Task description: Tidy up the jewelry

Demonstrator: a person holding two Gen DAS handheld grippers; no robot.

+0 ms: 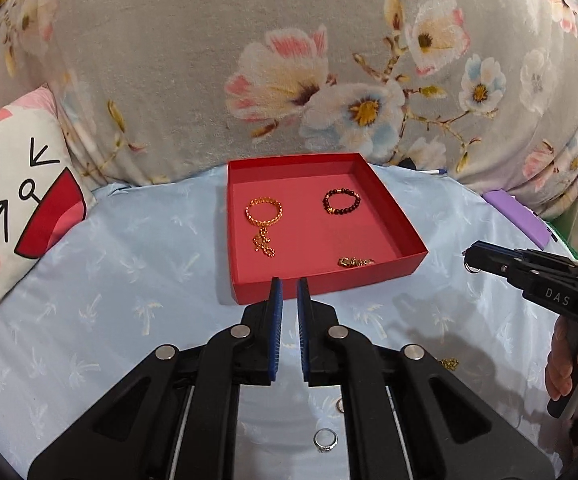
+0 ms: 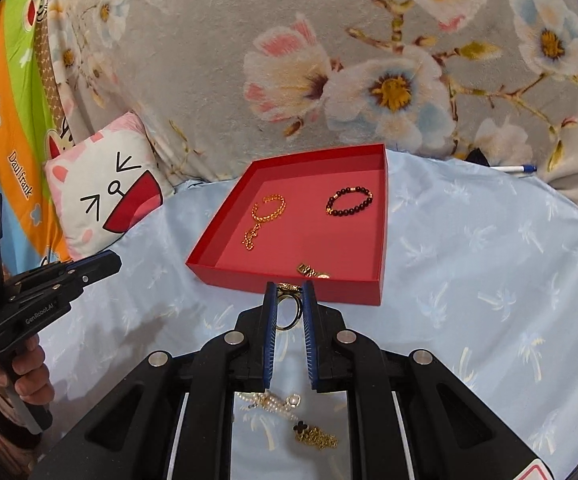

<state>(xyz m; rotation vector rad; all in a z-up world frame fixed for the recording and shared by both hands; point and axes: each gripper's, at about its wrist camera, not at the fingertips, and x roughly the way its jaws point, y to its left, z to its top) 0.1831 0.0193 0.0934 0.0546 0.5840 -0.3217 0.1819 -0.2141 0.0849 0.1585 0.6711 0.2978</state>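
Two grippers: each was held in one of the person's hands, both poised on the near side of the red tray (image 1: 381, 208).
Landmark: the red tray sat on a pale blue bedsheet (image 1: 129, 272), its open top shallow and thin-walled.
Ring's place: a gold ring (image 2: 289, 312) was pinched in the right gripper (image 2: 289, 300), lifted just short of the tray's near wall.
Right tongs: narrow, closed on the ring's band, its decorated top pointing toward the tray.
Left tongs: the left gripper (image 1: 287, 292) had its pads drawn close together with nothing visible between them.
Already in the tray: a gold chain bracelet (image 1: 263, 216) at the left, a dark beaded bracelet (image 1: 341, 202) at the right, a small gold piece (image 1: 355, 261) near the near wall.
Still outside the tray: a silver ring (image 1: 325, 439), a pearl strand (image 2: 267, 402) and a gold chain with a black clover (image 2: 315, 436), all on the sheet nearer than the tray.
Handling: the ring looked light, rigid and smooth, likely to twist or slip; gripping across the band seemed safest.
Chains: probably limp and prone to trailing; best pinched at a bunched part.
Hand pose: both grippers tilted downward toward the tray; the person's right hand (image 1: 569, 364) wrapped its handle.
Uncertain: the ring's top ornament was too small to make out.
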